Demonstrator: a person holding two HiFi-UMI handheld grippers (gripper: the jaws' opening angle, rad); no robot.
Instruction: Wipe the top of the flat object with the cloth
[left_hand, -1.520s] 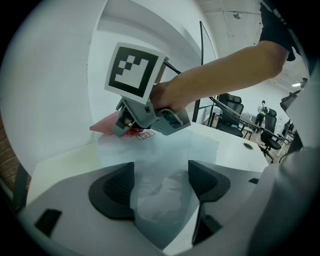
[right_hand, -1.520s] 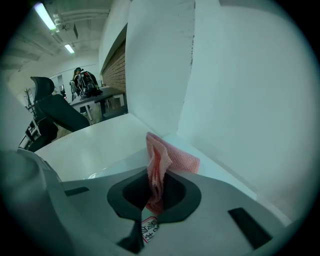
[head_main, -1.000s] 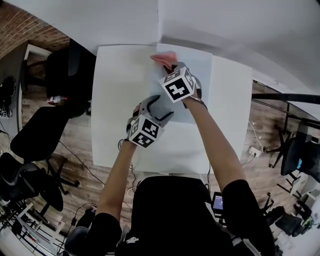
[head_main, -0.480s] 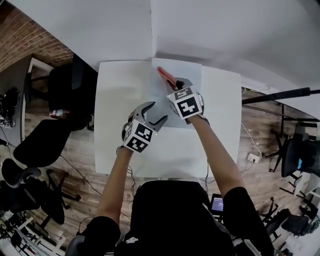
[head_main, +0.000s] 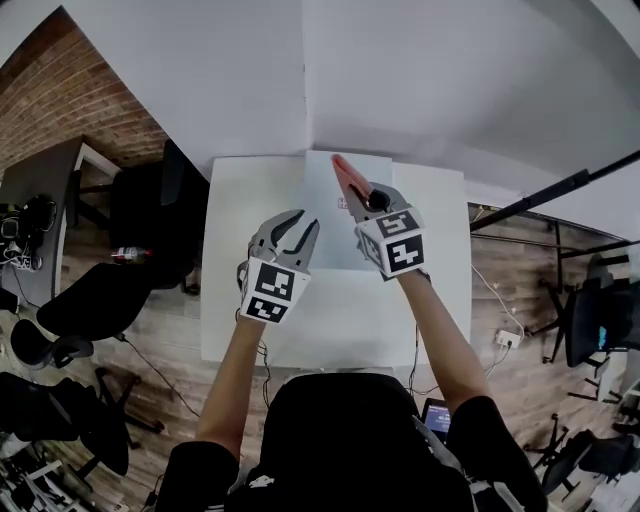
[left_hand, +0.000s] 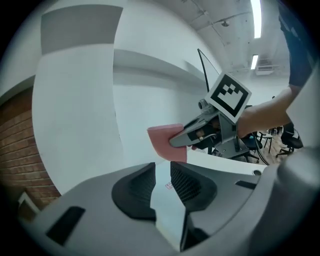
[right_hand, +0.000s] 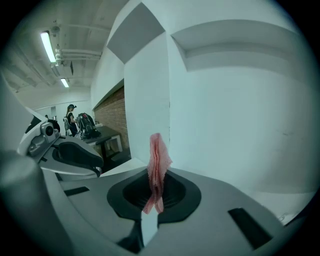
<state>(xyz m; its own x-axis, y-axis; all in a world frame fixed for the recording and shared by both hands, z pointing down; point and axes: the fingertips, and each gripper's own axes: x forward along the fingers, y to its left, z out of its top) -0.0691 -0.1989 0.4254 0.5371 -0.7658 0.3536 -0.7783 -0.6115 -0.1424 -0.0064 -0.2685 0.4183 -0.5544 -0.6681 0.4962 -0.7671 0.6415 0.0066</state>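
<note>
The right gripper (head_main: 360, 198) kept its jaws clamped on the pink cloth (right_hand: 158, 162). The left gripper (head_main: 296, 226) had just been closing; its jaws stood narrowly apart with nothing between them.

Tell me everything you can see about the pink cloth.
The pink cloth is a small, thin piece of soft, lightly textured fabric, bunched into lengthwise folds. The right gripper is shut on one end, so most of it sticks out past the jaw tips. In the left gripper view it shows as a flat pink flap held up in the air. Only that gripper's jaws appear to touch it.
</note>
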